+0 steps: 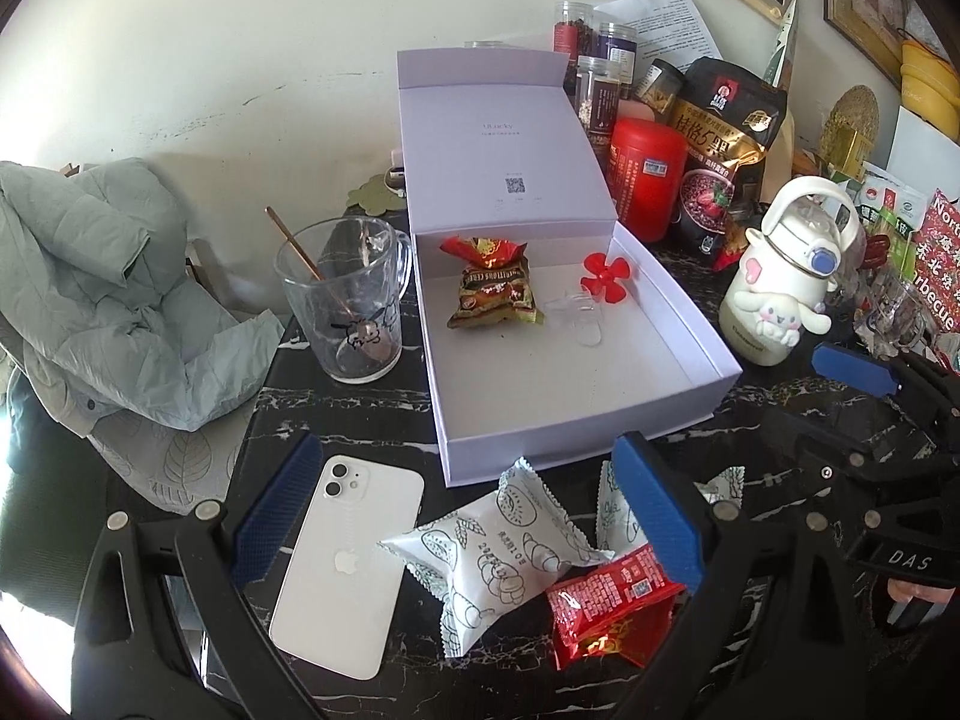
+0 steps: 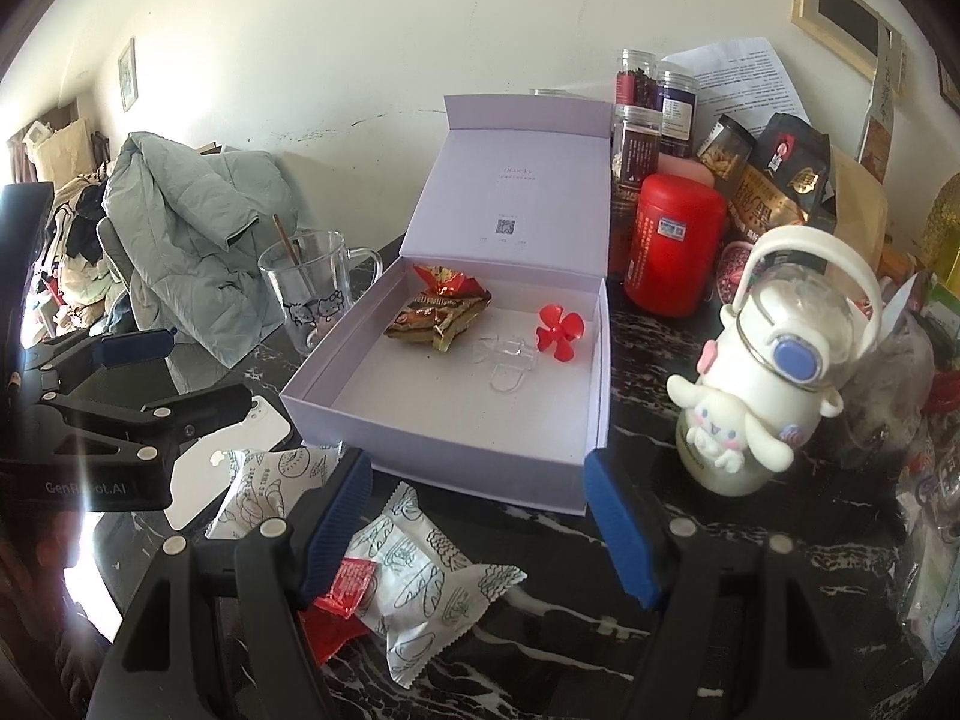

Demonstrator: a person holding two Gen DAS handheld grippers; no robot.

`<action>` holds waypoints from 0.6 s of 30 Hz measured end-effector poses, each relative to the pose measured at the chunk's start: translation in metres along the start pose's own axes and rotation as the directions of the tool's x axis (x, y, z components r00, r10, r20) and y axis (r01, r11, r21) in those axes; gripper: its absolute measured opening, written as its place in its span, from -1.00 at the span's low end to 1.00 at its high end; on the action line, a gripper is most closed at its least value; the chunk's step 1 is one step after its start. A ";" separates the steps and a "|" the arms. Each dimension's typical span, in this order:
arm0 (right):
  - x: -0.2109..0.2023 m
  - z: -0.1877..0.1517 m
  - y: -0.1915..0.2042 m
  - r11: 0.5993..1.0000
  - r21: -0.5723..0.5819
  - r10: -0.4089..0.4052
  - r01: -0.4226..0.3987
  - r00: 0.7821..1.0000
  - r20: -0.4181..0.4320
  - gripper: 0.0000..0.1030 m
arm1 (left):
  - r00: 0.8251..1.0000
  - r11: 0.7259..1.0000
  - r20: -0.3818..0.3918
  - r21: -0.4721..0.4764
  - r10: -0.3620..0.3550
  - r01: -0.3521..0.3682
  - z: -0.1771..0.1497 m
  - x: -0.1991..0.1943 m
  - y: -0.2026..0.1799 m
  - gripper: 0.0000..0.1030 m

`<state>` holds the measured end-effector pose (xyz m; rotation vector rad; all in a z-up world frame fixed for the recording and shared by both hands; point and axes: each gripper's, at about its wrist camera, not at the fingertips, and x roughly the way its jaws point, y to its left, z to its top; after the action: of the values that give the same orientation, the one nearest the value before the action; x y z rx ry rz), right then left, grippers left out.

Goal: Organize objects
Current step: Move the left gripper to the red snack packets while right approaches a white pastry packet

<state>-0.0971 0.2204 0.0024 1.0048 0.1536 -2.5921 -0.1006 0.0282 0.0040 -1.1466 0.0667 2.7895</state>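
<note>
Nearest, both grippers, left gripper [image 1: 468,516] and right gripper [image 2: 477,522], hang spread and empty over loose snack packets [image 1: 498,546] beside the open lavender box [image 1: 684,324]; next, pinching one packet and boxing it.

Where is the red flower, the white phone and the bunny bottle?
Red flower [image 1: 606,279]: left wrist view, on the middle of its petals.
White phone [image 1: 348,564]: left wrist view, on its back.
Bunny bottle [image 2: 762,396]: right wrist view, on its white body.

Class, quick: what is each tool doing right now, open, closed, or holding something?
Left tool: open, holding nothing.
Right tool: open, holding nothing.
</note>
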 end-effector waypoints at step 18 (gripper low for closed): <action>0.013 -0.038 0.009 0.998 -0.007 0.061 -0.062 0.994 -0.091 0.44 | 0.991 0.999 -0.132 -0.039 -0.012 0.006 -0.040 0.014 0.006 0.90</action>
<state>-0.0785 0.2170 -0.0343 1.1070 0.1557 -2.4894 -0.0832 0.0202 -0.0339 -1.3371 0.0197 2.7149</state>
